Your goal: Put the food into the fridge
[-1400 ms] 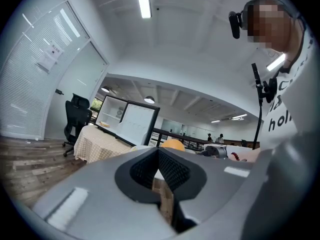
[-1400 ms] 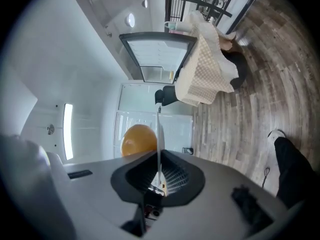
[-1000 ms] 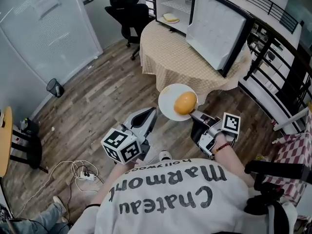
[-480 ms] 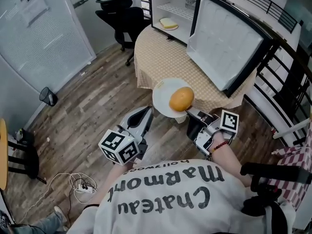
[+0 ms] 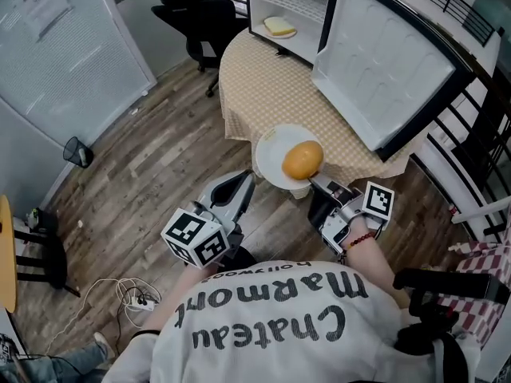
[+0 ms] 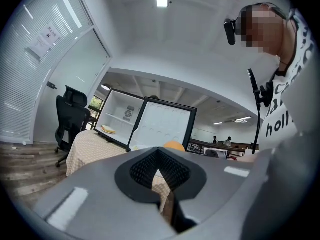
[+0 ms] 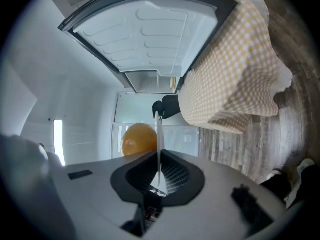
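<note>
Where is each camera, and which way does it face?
Head view: on the person's head, steeply down at left gripper, right gripper, plate, table; shirt, forearms show.
Left gripper view: on that gripper, level toward open fridge; shirt at right.
Right gripper view: on that gripper, along the gripped plate; body unclear.
Shared: all see orange food and fridge door.

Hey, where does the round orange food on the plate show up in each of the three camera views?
Head view: round orange food at centre, on the white plate.
Left gripper view: only the top of the food shows, at centre.
Right gripper view: the food is lower centre-left, beside the plate seen edge-on.
Shared landmark: the open fridge door.
</note>
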`<state>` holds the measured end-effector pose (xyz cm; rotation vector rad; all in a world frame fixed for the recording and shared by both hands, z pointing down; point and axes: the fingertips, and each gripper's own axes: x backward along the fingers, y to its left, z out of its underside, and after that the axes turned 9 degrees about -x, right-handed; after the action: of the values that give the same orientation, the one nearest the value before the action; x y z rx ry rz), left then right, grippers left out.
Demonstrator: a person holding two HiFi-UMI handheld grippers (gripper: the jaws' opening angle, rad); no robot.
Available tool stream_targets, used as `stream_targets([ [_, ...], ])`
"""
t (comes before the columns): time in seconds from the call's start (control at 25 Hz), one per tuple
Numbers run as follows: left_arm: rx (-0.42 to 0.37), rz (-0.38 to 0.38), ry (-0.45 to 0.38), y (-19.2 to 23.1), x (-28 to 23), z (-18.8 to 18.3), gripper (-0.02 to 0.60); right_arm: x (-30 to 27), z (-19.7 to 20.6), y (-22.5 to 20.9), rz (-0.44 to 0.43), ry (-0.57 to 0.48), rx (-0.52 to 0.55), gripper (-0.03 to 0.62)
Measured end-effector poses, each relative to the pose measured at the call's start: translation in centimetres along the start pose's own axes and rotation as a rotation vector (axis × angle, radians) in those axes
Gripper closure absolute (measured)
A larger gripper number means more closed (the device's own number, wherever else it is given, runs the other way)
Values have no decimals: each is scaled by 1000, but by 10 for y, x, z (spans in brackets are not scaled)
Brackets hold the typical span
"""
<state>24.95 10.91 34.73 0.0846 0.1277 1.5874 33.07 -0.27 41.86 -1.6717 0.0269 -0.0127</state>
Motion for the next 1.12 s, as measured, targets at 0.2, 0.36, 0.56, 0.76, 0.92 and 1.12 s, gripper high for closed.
stream_targets([
  [0.2, 28, 18, 24, 22, -13, 10, 577, -16, -11, -9, 26, -29, -4, 566],
  [0.36, 50, 55, 44, 40, -25, 17, 577, -29, -22, -14, 39, -67, -12, 566],
  [0.56, 58, 73, 47, 85, -38, 10, 577, -67, -36, -13, 48, -98, -18, 566],
  [0.76, 45, 150, 69, 135, -53, -5, 577, -113, -49, -1, 33, -180, -22, 566],
  [0.92, 48, 205, 85, 184, -66, -24, 577, -155, -61, 14, 13, -254, -30, 566],
  [1.12, 59, 254, 67, 243, -83, -44, 577, -207, -71, 26, 0, -317, -25, 566],
])
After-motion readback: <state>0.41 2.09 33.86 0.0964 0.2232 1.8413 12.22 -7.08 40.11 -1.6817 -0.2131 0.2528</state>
